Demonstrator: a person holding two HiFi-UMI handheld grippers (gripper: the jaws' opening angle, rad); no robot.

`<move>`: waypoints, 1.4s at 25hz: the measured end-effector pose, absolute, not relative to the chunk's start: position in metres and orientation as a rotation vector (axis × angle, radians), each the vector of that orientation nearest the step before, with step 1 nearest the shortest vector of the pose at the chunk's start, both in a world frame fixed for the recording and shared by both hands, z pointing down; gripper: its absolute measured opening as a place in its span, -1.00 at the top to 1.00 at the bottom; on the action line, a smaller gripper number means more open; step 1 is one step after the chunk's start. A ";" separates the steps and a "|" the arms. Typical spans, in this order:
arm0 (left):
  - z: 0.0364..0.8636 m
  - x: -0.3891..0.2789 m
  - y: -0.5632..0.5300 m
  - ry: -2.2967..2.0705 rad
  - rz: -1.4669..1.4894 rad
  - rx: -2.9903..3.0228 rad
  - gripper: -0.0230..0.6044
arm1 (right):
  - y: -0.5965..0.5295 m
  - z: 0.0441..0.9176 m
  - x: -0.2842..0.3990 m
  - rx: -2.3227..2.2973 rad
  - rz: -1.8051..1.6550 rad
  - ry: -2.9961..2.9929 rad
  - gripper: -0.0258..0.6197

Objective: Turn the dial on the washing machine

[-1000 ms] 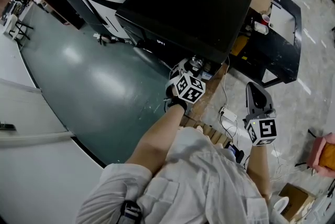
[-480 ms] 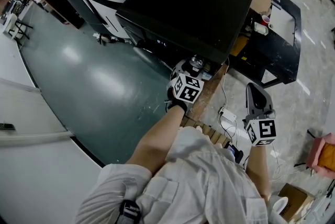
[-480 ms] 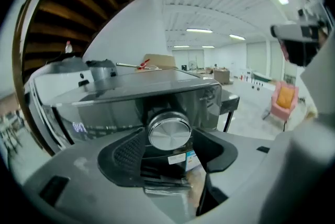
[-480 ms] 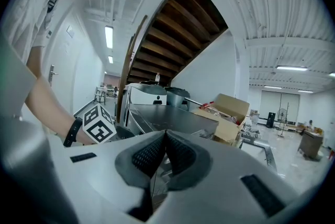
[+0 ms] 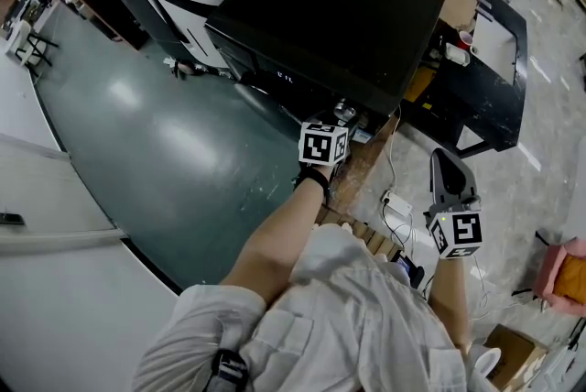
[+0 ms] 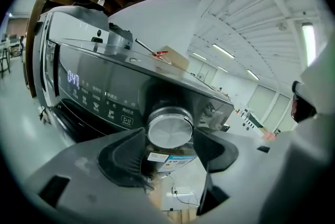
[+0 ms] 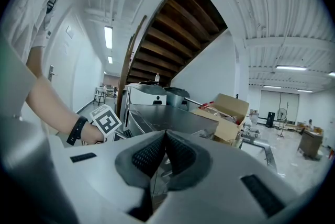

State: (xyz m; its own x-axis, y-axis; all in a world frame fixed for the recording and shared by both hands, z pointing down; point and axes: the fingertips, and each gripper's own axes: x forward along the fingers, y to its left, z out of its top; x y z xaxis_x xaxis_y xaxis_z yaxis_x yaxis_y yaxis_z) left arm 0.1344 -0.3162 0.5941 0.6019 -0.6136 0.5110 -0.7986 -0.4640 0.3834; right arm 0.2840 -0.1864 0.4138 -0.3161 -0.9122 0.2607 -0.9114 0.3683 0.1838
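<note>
The dial [image 6: 169,127] sits at the right end of the washing machine's [image 5: 330,15] dark control panel [image 6: 94,97], between the left gripper's [image 6: 168,136] jaws, which have just been opening and now stand wide, barely clear of its rim. The wrist has rolled since a second ago, so one turn looks made and released. The right gripper [image 7: 163,152] hangs closed and empty

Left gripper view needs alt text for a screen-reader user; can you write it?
The left hand-held gripper holds its jaws either side of the round silver dial of the washing machine; they have just been opening, the dial between them but seemingly unclamped. Left of the dial, the dark control panel shows lit symbols.
</note>
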 end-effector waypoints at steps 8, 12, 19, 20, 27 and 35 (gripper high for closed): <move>0.594 0.135 -0.320 -1.155 0.524 2.300 0.06 | -0.187 0.414 0.287 1.616 -0.006 -2.303 0.91; 0.596 0.135 -0.320 -1.163 0.567 2.331 0.06 | -0.188 0.413 0.287 1.618 -0.007 -2.301 0.91; 0.596 0.139 -0.318 -1.185 0.657 2.385 0.06 | -0.186 0.414 0.288 1.622 -0.011 -2.291 0.91; 0.597 0.139 -0.317 -1.193 0.682 2.392 0.06 | -0.186 0.414 0.288 1.623 -0.012 -2.289 0.91; 0.596 0.140 -0.318 -1.248 0.786 2.430 0.06 | -0.186 0.417 0.288 1.628 0.000 -2.279 0.91; 0.596 0.138 -0.316 -1.210 0.714 2.427 0.06 | -0.190 0.421 0.284 1.611 0.013 -2.280 0.91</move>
